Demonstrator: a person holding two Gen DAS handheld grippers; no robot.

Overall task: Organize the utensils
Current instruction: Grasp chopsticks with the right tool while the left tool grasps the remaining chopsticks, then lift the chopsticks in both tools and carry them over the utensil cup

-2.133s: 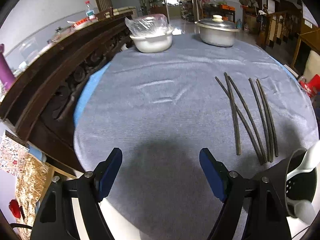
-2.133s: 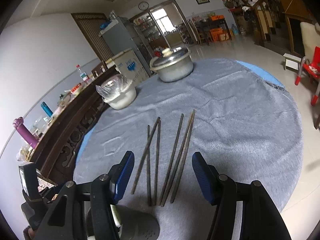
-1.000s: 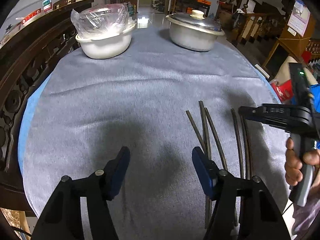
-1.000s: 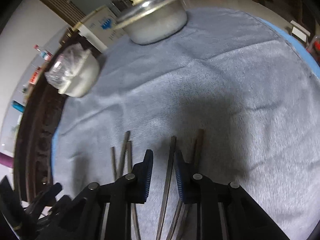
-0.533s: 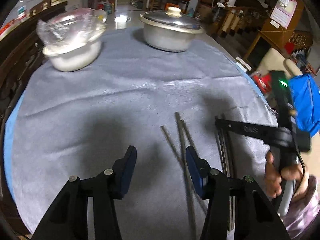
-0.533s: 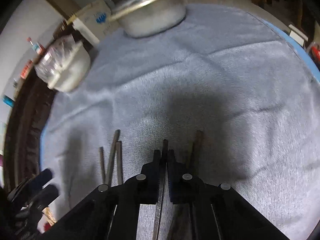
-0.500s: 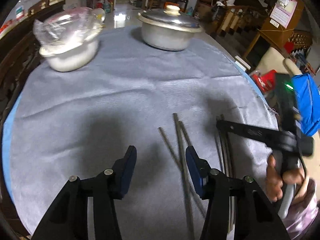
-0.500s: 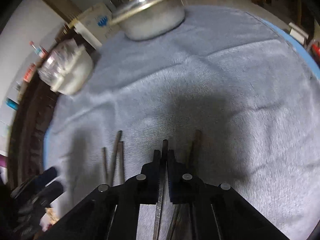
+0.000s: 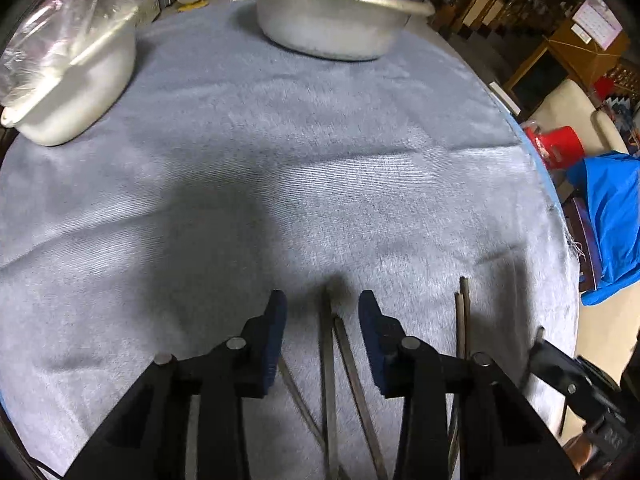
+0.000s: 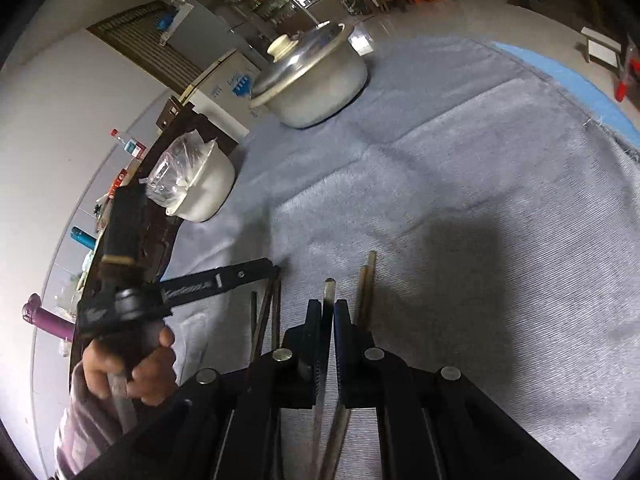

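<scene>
Round table covered by a grey cloth (image 9: 320, 168), whose frayed right edge (image 9: 560, 216) leaves a strip of blue tabletop (image 10: 592, 92) exposed beyond it. The right gripper (image 10: 328, 312) has its jaws closed on one dark chopstick (image 10: 329, 292), the tip projecting past the pads and raised above the cloth. The left gripper (image 9: 320, 316) is low over the cloth with its jaws parted moderately, straddling a crossed group of chopsticks (image 9: 328, 344) that lie between the pads; nothing is gripped. A further pair of chopsticks (image 9: 462, 320) lies to its right, near the cloth edge. Far side of the table: a lidded metal pot (image 10: 312, 84) and a white bowl (image 10: 204, 184) wrapped in plastic film, both well apart from the chopsticks, with a broad bare stretch of cloth between. A dark wooden sideboard (image 10: 160, 216) borders the table's left edge.
</scene>
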